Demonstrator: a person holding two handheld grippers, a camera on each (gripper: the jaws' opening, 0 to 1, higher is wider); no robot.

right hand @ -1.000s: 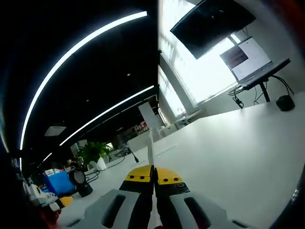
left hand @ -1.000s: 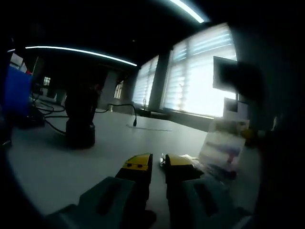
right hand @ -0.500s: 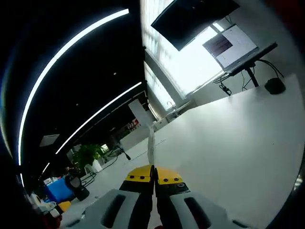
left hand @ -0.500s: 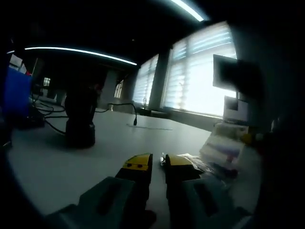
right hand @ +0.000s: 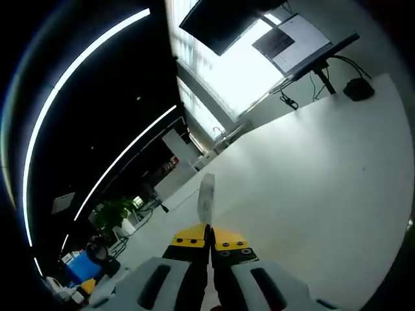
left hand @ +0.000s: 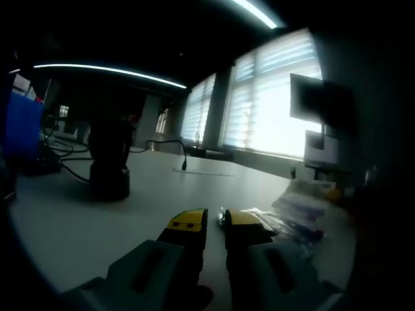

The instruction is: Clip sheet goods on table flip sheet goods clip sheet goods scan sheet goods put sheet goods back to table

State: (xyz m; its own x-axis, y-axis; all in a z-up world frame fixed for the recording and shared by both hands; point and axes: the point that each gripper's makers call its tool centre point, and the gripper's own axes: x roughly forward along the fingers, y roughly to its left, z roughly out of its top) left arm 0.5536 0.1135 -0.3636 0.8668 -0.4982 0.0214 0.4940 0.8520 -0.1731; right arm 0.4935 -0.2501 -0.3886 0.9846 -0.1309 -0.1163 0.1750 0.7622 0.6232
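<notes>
Your left gripper (left hand: pixel 215 222) sits low over the white table (left hand: pixel 149 194), jaws nearly together with a thin gap and nothing between them. Far left in the left gripper view there's a blue box (left hand: pixel 23 126) and cables (left hand: pixel 65 152), then a dark stand (left hand: pixel 109 162), probably the scanner but too dim to be sure. To the right of your left jaws the sheet goods (left hand: pixel 305 204) hang just above the table, pale and printed, tilted toward flat, with more loose packets (left hand: pixel 269 220) under them.

In the right gripper view your right gripper (right hand: pixel 209 241) is pinched shut on the sheet goods (right hand: pixel 206 194), which rise from the jaw tips as a thin upright edge. The grip looks to be only on the sheet's margin, so a fast swing could let it slip or fold. Lowering it at this tilt risks landing on the loose packets and pushing them around. The monitor (right hand: pixel 295 42) on its arm stands well apart, no clash likely there
</notes>
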